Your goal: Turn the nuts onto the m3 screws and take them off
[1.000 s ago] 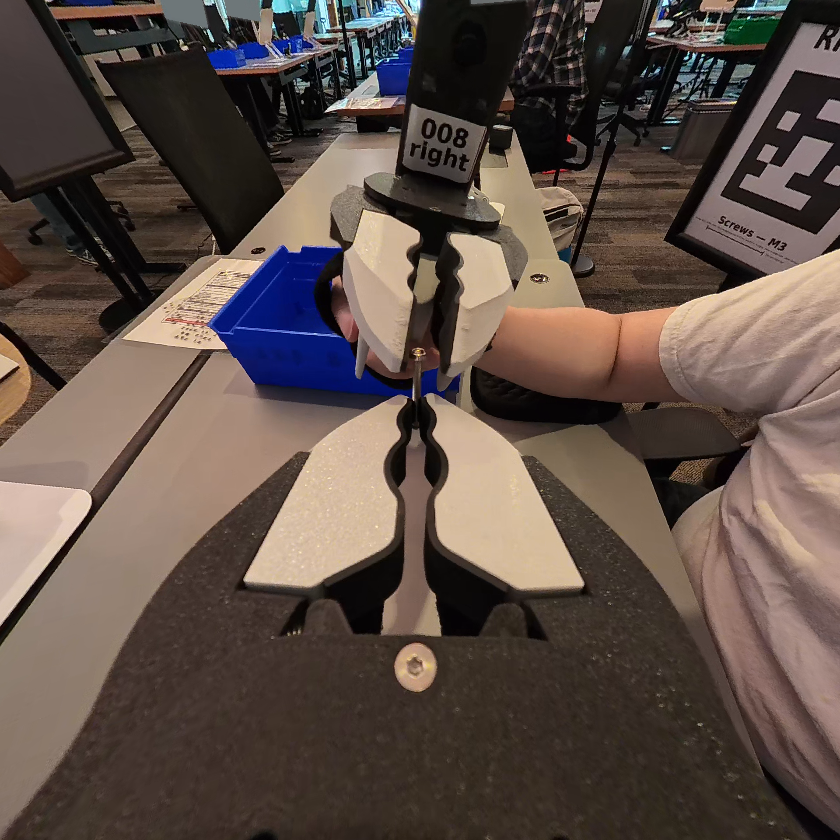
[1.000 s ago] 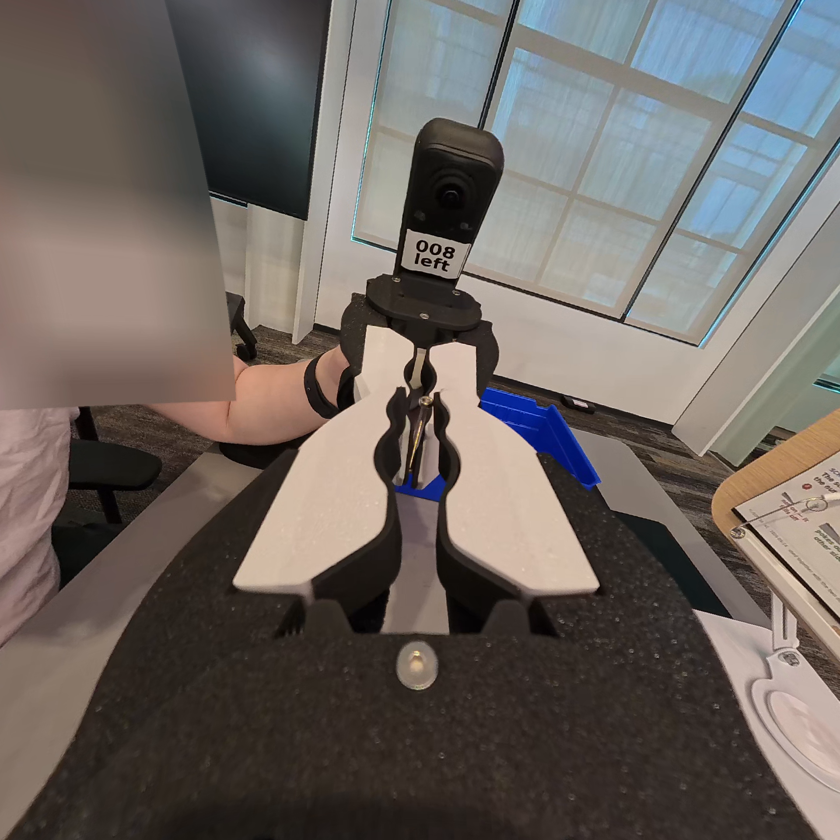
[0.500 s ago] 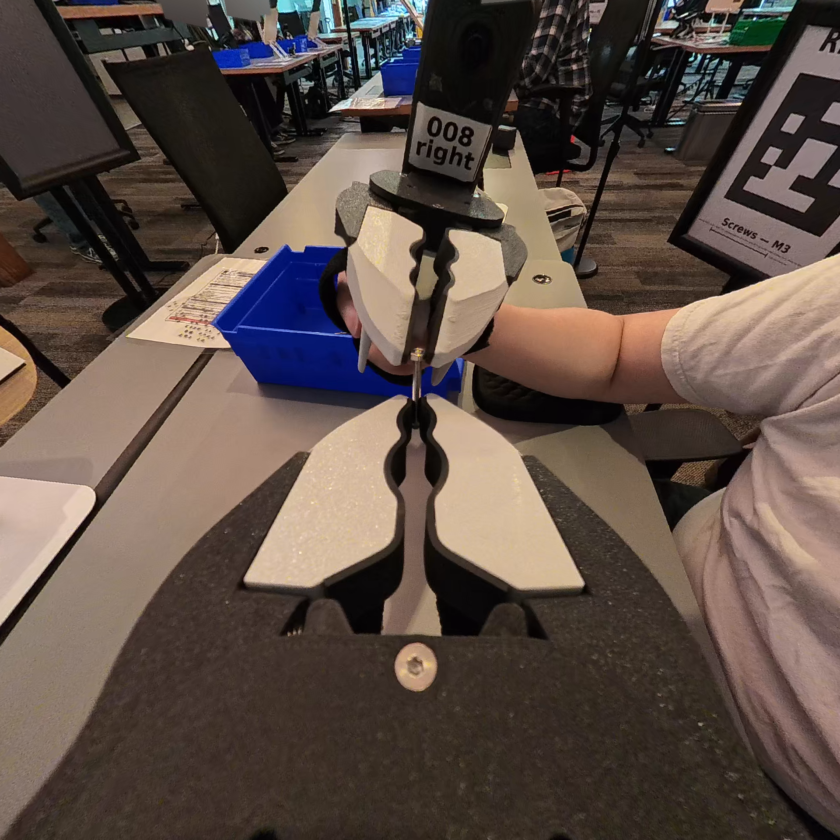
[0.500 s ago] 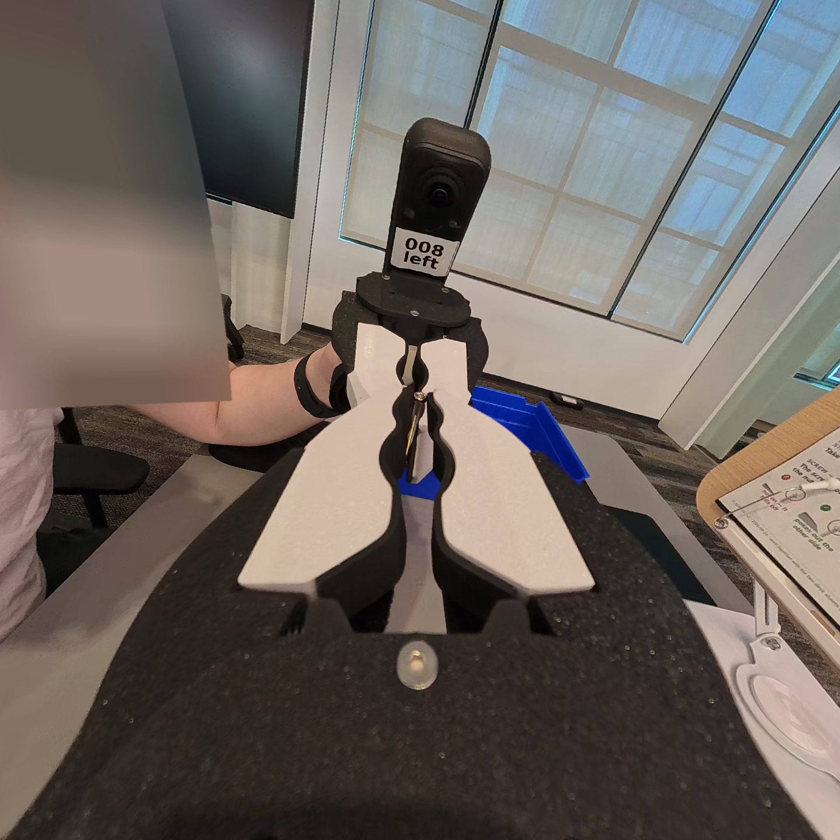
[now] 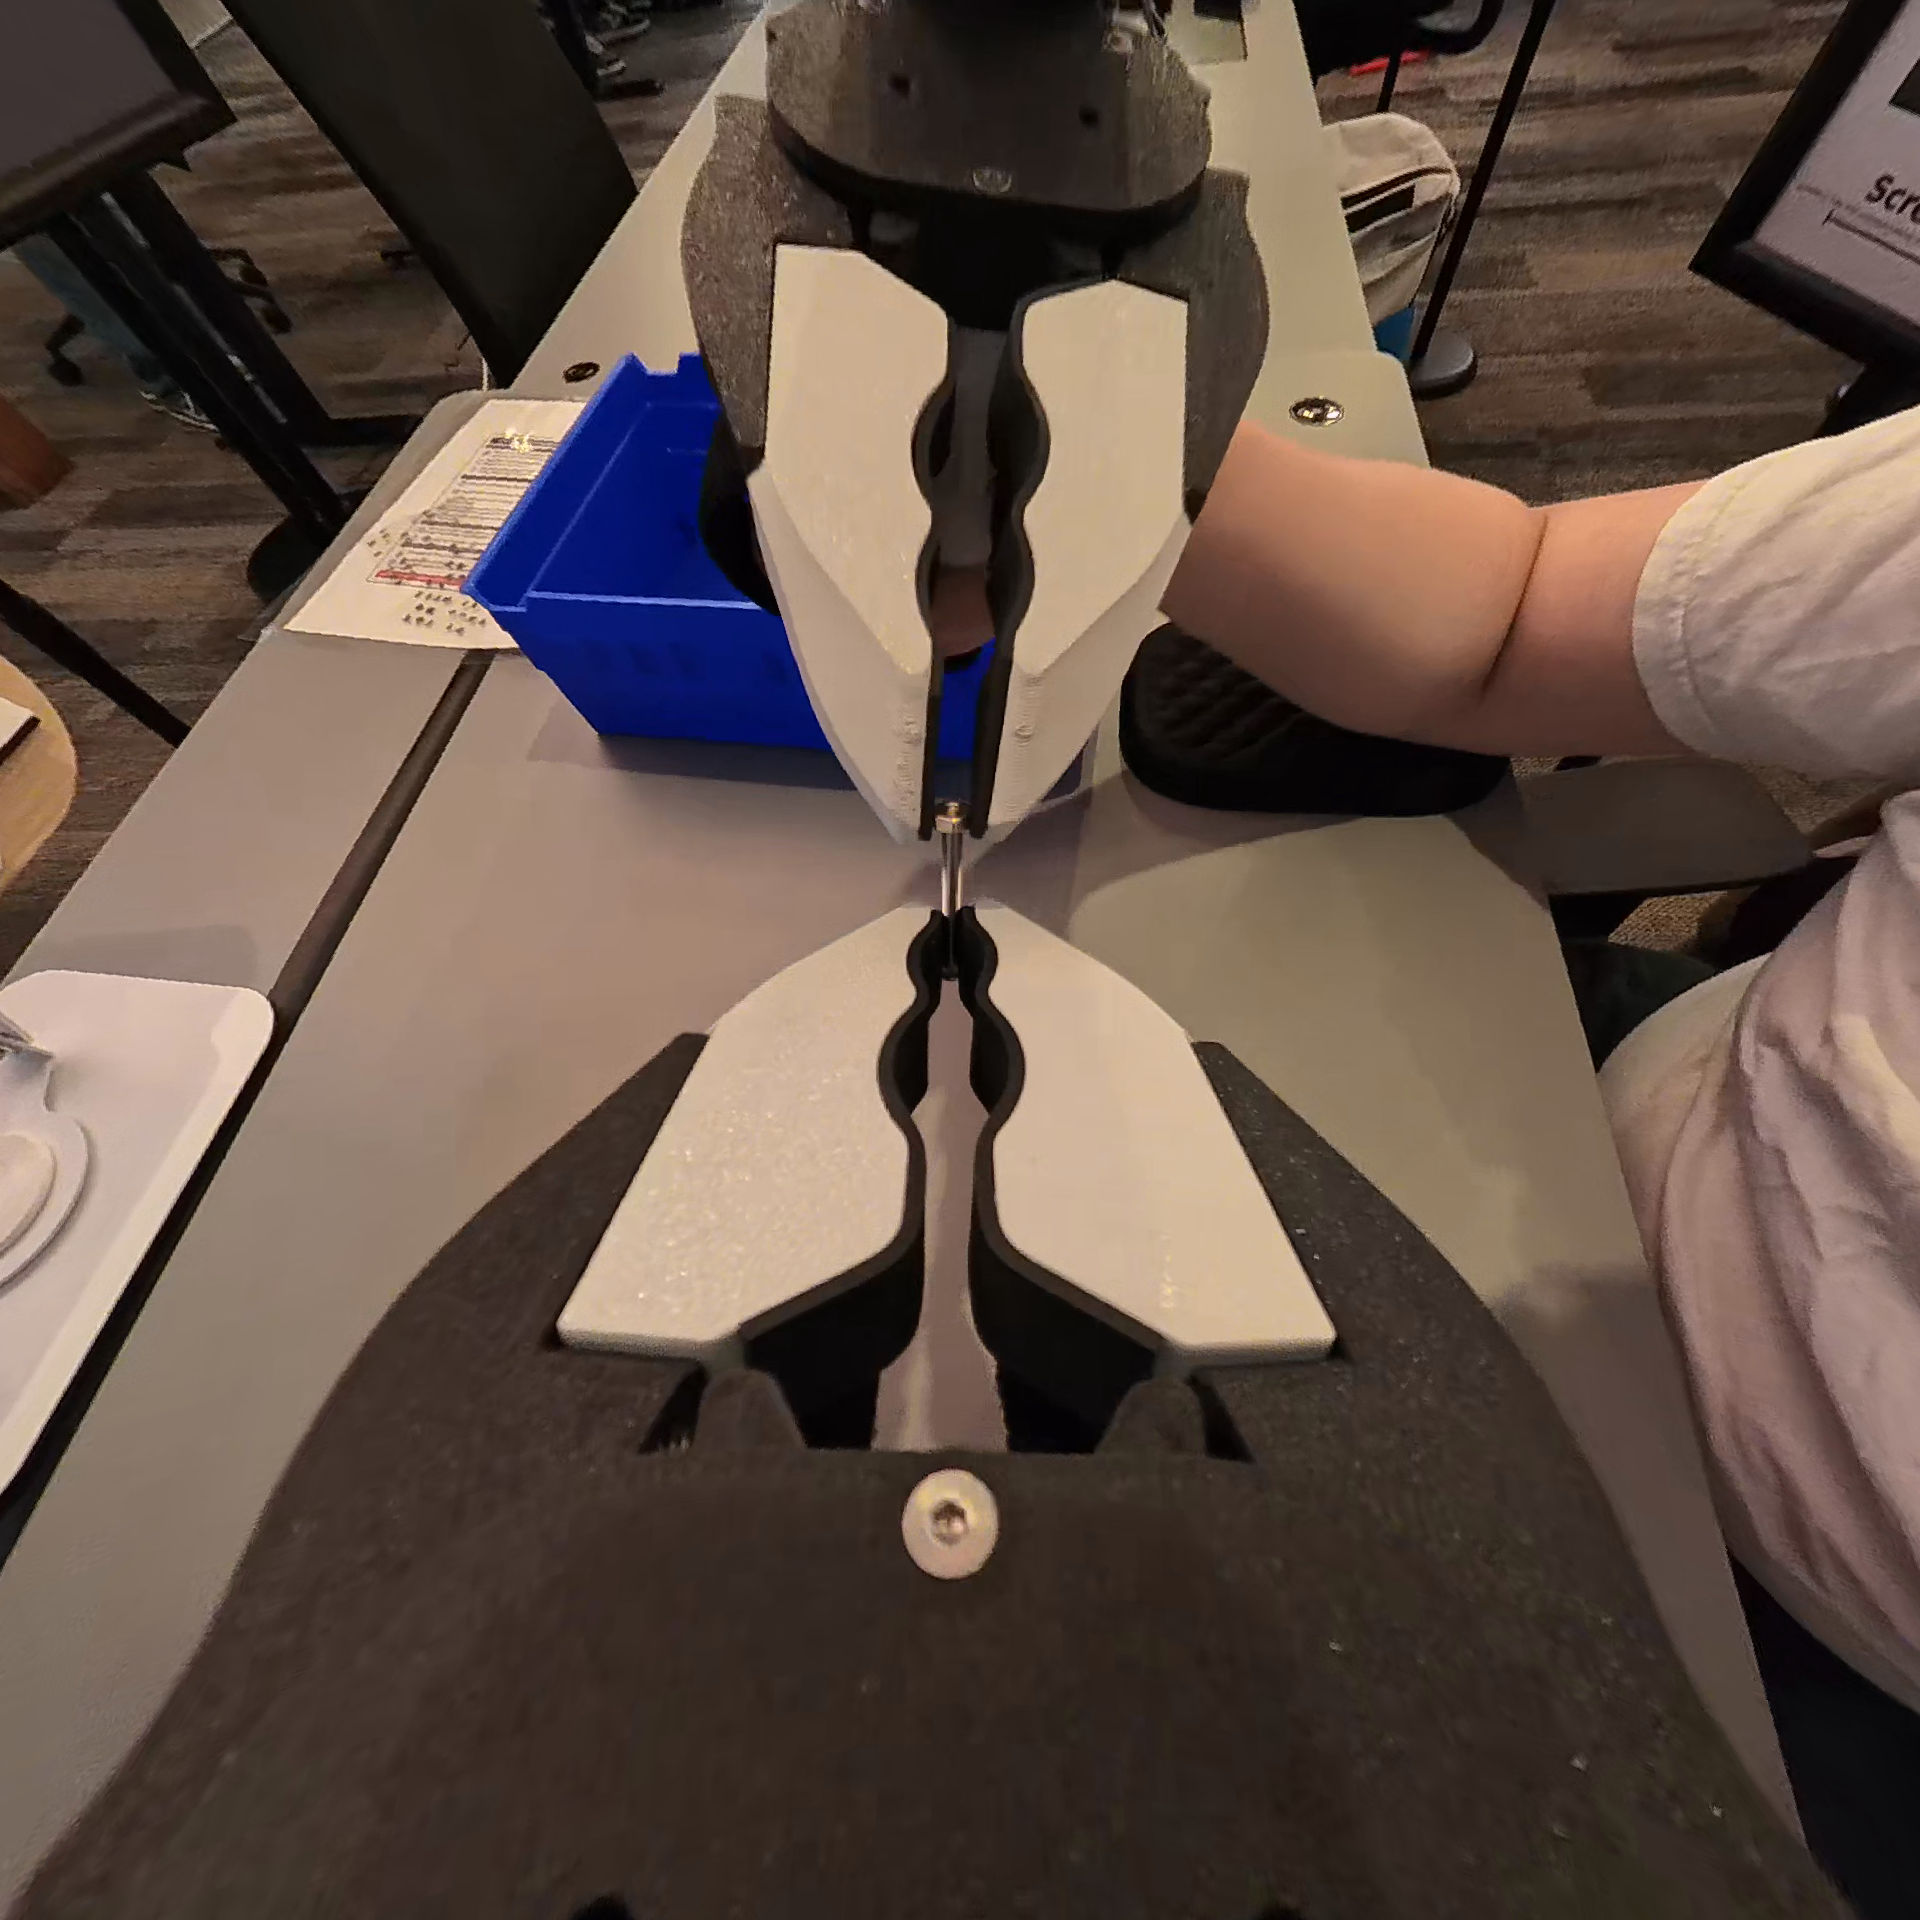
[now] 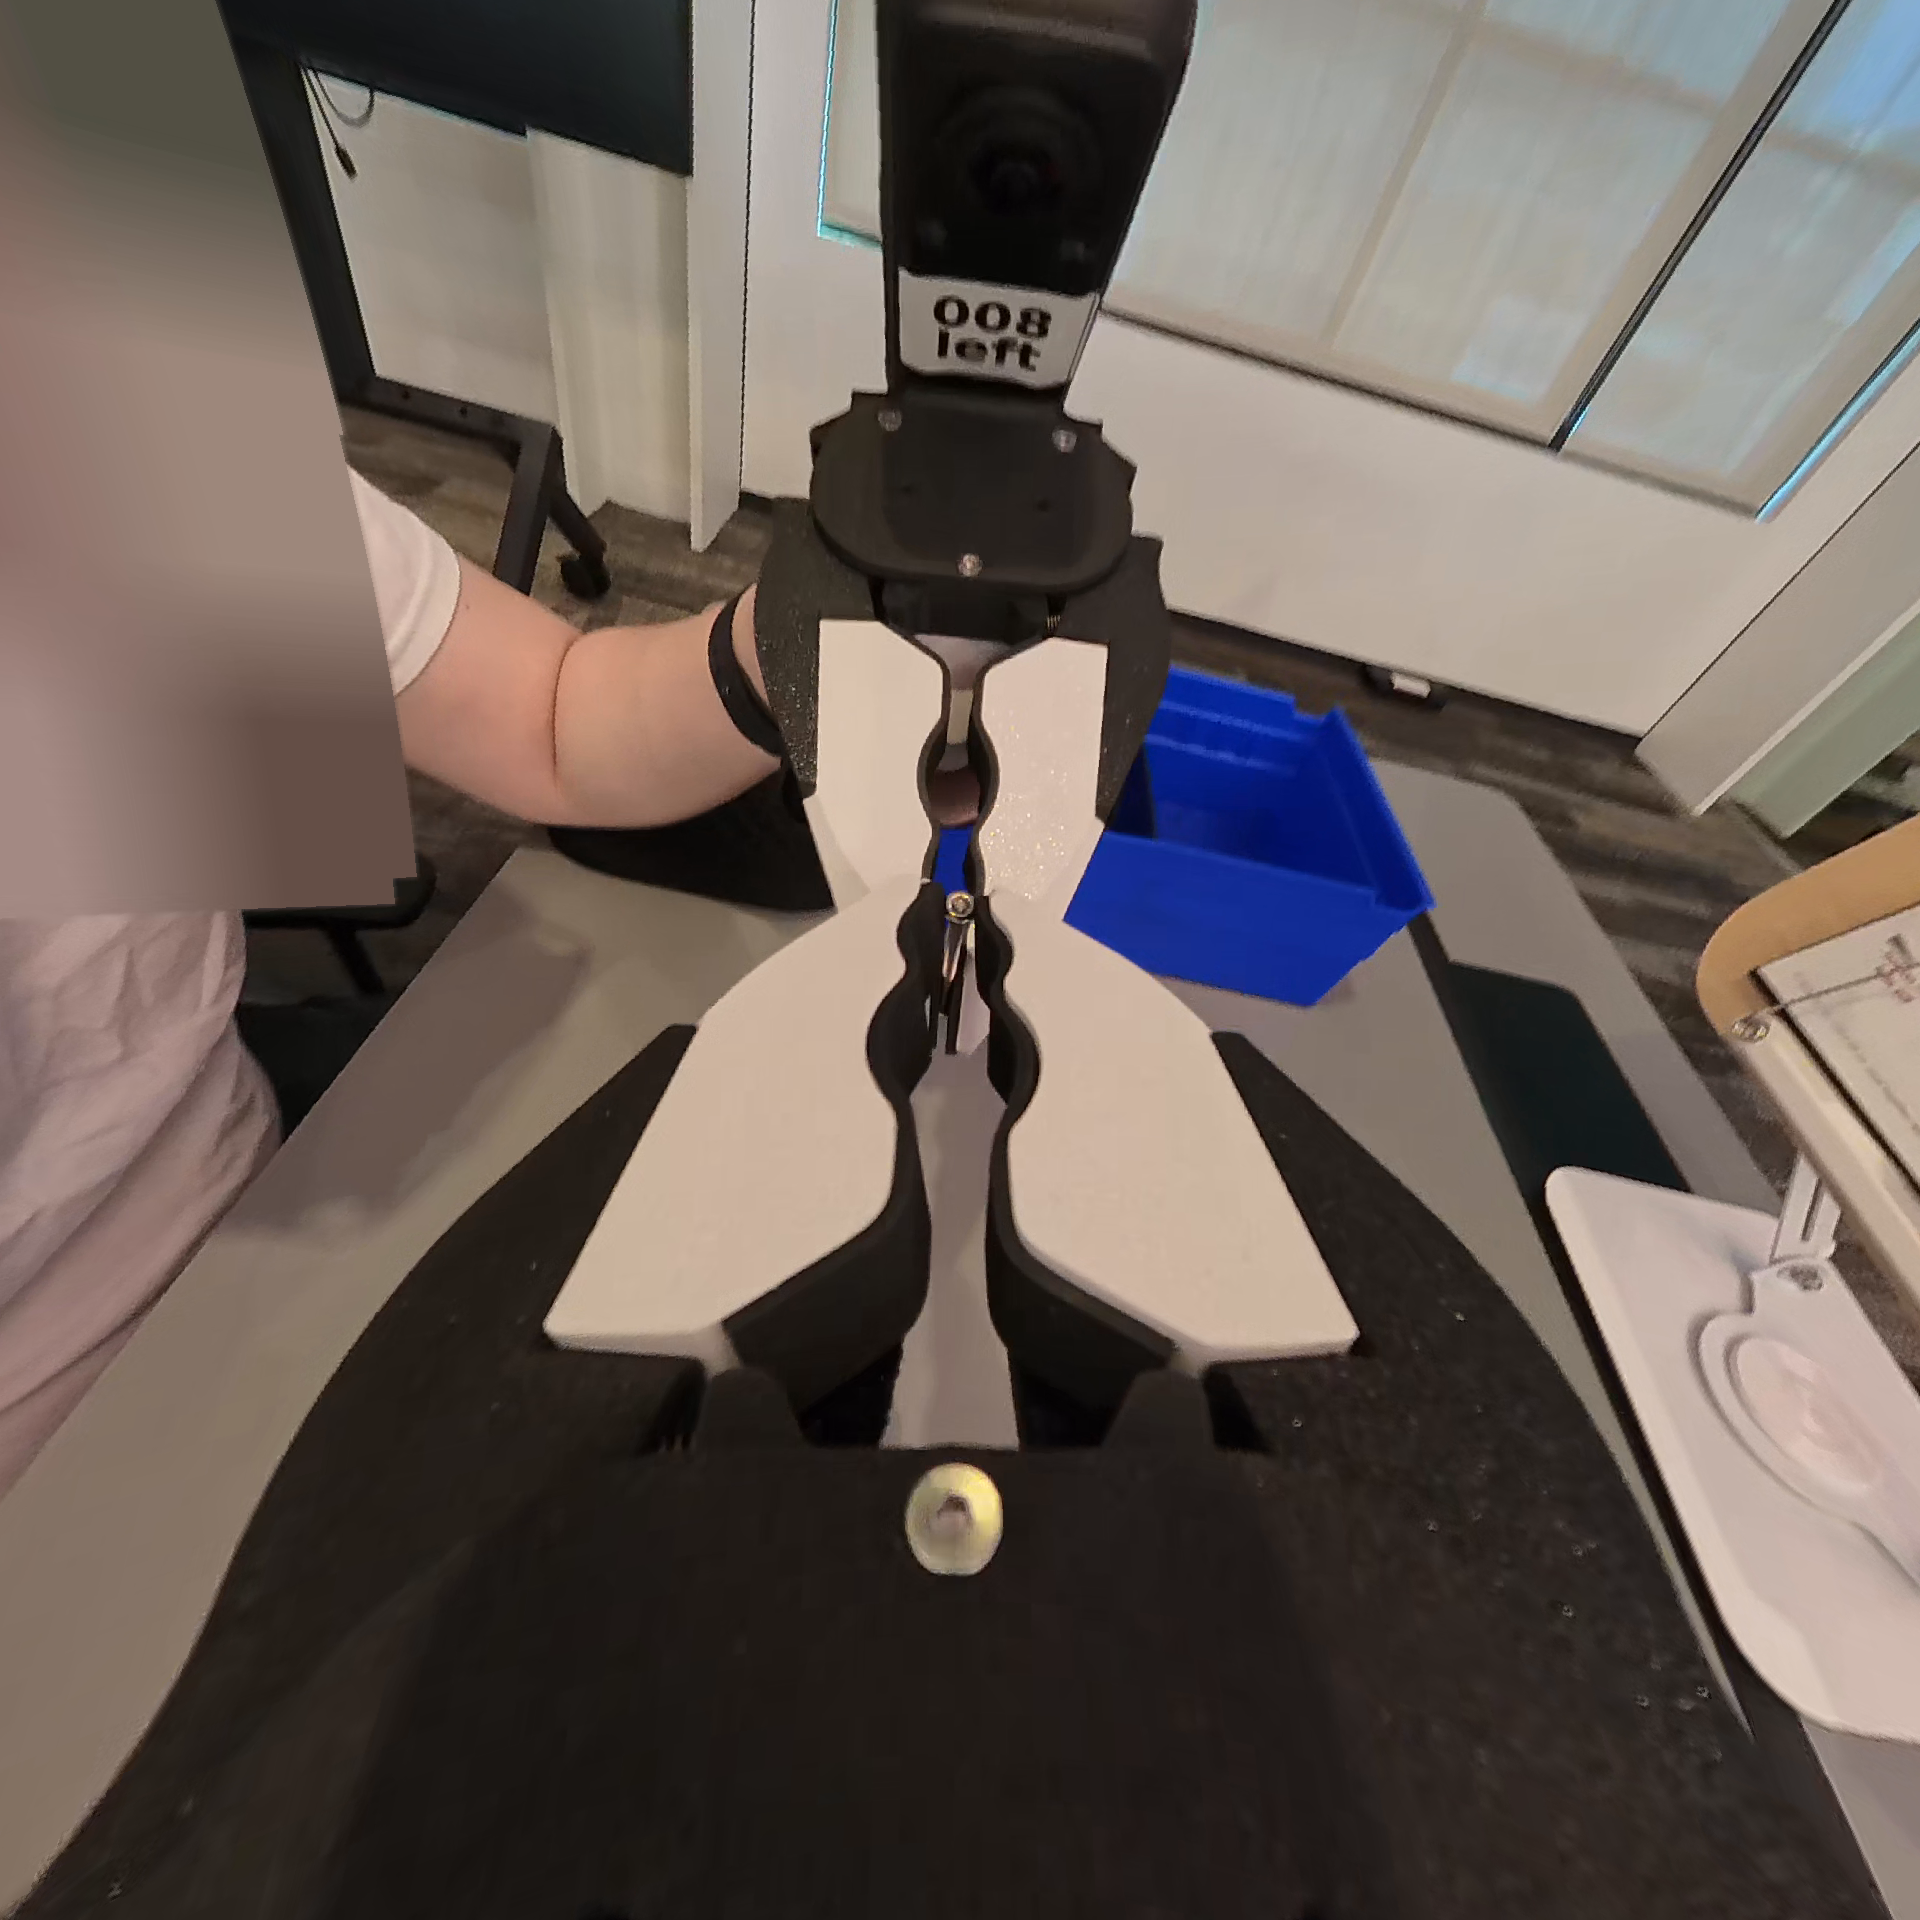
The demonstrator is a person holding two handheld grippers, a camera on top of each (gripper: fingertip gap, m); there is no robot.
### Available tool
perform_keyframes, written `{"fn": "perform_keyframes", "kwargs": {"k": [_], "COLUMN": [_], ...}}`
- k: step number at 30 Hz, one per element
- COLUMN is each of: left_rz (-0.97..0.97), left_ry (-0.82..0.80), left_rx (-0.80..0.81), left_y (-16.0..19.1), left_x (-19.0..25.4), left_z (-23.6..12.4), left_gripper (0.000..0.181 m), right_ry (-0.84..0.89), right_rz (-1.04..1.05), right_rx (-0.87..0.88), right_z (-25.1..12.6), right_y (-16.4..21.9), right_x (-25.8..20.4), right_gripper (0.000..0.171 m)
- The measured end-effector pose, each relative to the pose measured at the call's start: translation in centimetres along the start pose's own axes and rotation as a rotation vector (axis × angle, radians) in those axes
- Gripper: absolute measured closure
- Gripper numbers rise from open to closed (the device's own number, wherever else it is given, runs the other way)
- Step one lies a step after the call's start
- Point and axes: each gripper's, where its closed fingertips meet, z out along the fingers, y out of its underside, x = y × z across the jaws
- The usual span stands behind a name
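Observation:
My left gripper is shut on the lower end of a thin M3 screw that points away from it above the grey table. My right gripper faces it tip to tip and is shut on a small nut at the screw's far end. In the right wrist view my right gripper holds the nut. The screw runs under its fingers to the left gripper's tips, which show only through the gap.
A blue bin stands on the table behind the grippers and also shows in the right wrist view. A printed sheet lies beside it. A white tray sits at the table's left. The person's forearm reaches in from the right over a black pad. Only a small space, under 4 cm, lies between the two pairs of fingers.
Both grippers have tilted down toward the table and drawn closer together; each fills more of the other's view. Both stay shut on the screw and nut.

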Motion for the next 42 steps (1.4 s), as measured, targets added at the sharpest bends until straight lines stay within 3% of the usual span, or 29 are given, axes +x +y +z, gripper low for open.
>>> {"fn": "perform_keyframes", "kwargs": {"k": [9,20,23,27,36,42], "left_rz": [0.002,-0.064,-0.096,-0.105,-0.111,-0.103], "left_ry": [0.048,-0.138,-0.142,-0.152,-0.051,-0.034], "left_rx": [-0.055,-0.067,-0.04,-0.014,0.097,0.116], "left_y": [0.8,1.1,0.8,0.5,-1.4,-1.8], "left_x": [0.8,-2.2,-2.5,-2.8,-1.3,-1.0], "left_z": [0.5,-0.1,-0.4,-0.8,-1.5,-1.6], "left_gripper": [0.179,0.179,0.18,0.179,0.18,0.18], "right_ry": [-0.028,0.152,0.197,0.224,0.128,0.126], "right_rz": [-0.038,0.184,0.192,0.155,0.029,0.009], "right_rx": [-0.092,-0.131,-0.114,-0.045,0.142,0.143], "right_z": [-0.1,0.5,0.6,0.3,-0.2,0.1], "right_y": [0.9,1.2,0.7,-0.3,-2.5,-2.6], "right_x": [-0.8,2.0,2.3,2.7,1.3,1.0], "right_gripper": [0.166,0.166,0.165,0.147,0.149,0.151]}}
